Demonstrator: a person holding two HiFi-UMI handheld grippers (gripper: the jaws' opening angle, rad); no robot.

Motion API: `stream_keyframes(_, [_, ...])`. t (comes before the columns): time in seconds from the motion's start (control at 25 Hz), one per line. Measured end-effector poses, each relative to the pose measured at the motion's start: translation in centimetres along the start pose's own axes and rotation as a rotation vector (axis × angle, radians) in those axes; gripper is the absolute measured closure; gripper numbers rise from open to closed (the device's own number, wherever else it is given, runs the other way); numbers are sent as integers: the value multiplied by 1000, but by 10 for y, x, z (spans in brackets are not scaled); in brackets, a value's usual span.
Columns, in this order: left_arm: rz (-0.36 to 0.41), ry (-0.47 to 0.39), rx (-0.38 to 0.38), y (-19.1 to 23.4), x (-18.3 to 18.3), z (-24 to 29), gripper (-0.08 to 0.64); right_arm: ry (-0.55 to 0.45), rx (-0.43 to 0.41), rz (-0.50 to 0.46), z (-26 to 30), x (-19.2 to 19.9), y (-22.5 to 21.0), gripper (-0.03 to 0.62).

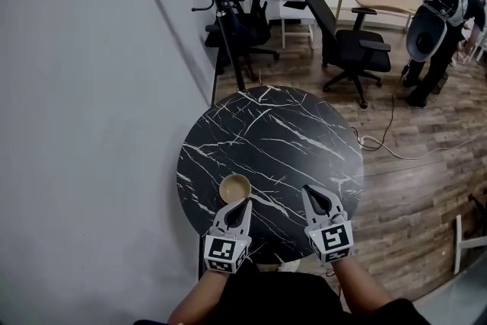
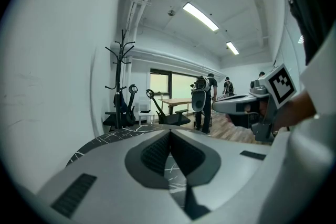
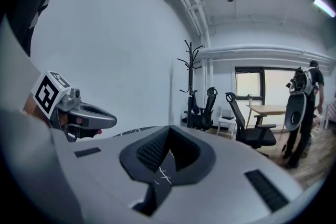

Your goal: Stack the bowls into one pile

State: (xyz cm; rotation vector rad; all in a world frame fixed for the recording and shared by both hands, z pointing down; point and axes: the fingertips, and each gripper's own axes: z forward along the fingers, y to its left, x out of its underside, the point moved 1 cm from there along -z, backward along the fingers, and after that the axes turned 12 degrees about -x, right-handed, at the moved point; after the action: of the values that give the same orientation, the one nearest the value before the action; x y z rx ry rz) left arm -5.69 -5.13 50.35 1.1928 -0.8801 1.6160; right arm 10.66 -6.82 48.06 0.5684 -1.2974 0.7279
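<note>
both of my claws were clenched on nothing: the left gripper [image 1: 246,202] and the right gripper [image 1: 310,191] hung over the near edge of the round black marble table [image 1: 274,110], each pointing away from me and only slightly downward, and in each gripper's own view the ribbed pads met with just a sliver of tabletop showing through the notch below them. the one tan bowl [image 1: 235,187] i could find sat on the near left part of the table, just beside the tip of my left claw and apart from the right one. from above i could not tell whether it was a single bowl or several already nested, and neither gripper view showed it at all, since it lay below the jaws' own bulk. that was the first hazard as i judged it: any reach with the left claw would have been half blind, guided by the head view alone. with the jaws shut and the tip so near the rim, a small push forward would likely have shoved the bowl across the smooth marble instead of taking hold of it. if it was a pile, the same knock could have slid the top bowl askew. opening the jaws that close to the rim risked flicking it sideways too. a pinch on only one thin wall might have tipped the bowl as it lifted.
</note>
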Motion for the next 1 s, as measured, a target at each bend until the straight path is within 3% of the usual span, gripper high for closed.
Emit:
stream_keyframes(0.44, [3,1,3,0,-1,0,548,-30,25,48,-2,-4,-6,584])
stream_keyframes(0.68, [2,-2,7,0,-2,-2,548,-9,6,-18,-1,-6,2,586])
stream_keyframes(1.0, [4,-5,11,-1,-3,-5,548,-14,5,-24,-1,-10,6,586])
